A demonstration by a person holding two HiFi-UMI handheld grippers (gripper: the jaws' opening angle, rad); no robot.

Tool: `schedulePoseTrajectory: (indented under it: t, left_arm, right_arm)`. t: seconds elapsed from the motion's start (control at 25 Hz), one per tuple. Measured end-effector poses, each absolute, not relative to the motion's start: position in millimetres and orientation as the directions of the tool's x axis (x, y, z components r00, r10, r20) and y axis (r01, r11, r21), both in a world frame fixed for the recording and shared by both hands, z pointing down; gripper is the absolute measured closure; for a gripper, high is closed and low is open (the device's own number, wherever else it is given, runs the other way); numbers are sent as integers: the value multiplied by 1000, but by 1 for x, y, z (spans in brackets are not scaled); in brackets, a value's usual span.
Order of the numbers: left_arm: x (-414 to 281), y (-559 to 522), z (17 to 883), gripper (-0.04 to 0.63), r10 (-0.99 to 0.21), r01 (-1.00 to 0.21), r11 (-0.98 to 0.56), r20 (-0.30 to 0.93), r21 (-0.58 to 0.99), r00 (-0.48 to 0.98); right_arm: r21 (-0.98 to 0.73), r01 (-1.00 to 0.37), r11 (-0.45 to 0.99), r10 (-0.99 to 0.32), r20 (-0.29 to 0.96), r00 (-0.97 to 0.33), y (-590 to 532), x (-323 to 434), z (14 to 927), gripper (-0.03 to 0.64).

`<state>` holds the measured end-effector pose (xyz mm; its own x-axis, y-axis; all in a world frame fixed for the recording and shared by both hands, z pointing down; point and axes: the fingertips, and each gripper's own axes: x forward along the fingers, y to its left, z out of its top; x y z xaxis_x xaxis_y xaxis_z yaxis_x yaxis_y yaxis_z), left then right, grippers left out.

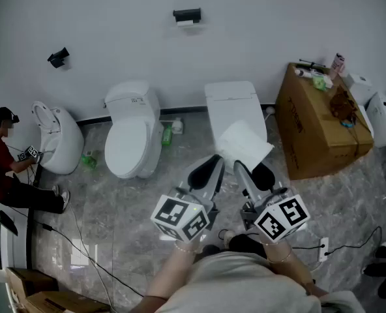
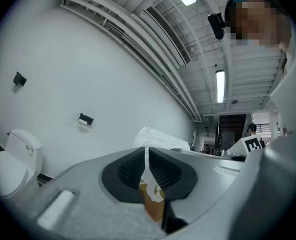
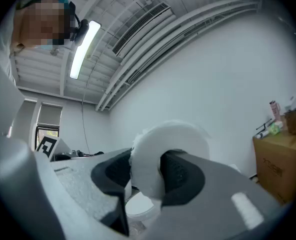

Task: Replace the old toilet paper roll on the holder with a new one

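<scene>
Left gripper has its jaws pressed together on a thin white sheet, which stands edge-on between the ribbed pads and shows a brownish patch lower down. Just beside it, the right gripper is clamped on the new toilet paper roll. The soft white wall of the roll is squeezed between the pads, and the rest of the ring arches over one jaw, which seems to sit in the hollow.

From above, the person holds both tools out in front of the body, close together and roughly level. The left gripper and the right gripper point toward the far wall, and the roll sticks up white at the right gripper's tips.

The holder is mounted high on that wall, well apart from both tools, with a bit of white paper showing on it. It also shows small and dark in the left gripper view.

Below it three toilets stand in a row on the marbled floor. The middle toilet has its lid down, and a green bottle stands beside it. A cardboard box with odds and ends on top sits at the right, and a crouching person is busy at the leftmost toilet
</scene>
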<state>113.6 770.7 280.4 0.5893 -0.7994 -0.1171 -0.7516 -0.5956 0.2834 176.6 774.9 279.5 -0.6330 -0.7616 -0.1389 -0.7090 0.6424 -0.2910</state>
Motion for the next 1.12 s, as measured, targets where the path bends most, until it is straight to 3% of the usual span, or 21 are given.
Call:
schedulePoseTrajectory:
  t: [0.32, 0.72, 0.88, 1.12]
  left_arm:
    - [131, 762, 290, 577, -814, -758, -575, -123, 307, 568]
    - [146, 746, 303, 577, -823, -786, -557, -56, 268, 565]
    - [159, 745, 313, 577, -824, -787, -552, -38, 275, 565]
    - [168, 734, 320, 577, -828, -790, -544, -28, 282, 560]
  right_arm:
    - [-189, -726, 662, -748, -109, -654, 765, 186, 283, 462]
    - [-206, -667, 716, -694, -106, -712, 748, 195, 286, 462]
    - [-125, -694, 709, -704, -68, -707, 742, 206, 295, 462]
    - [-150, -690, 708, -700, -24, -714, 728, 213, 316, 462]
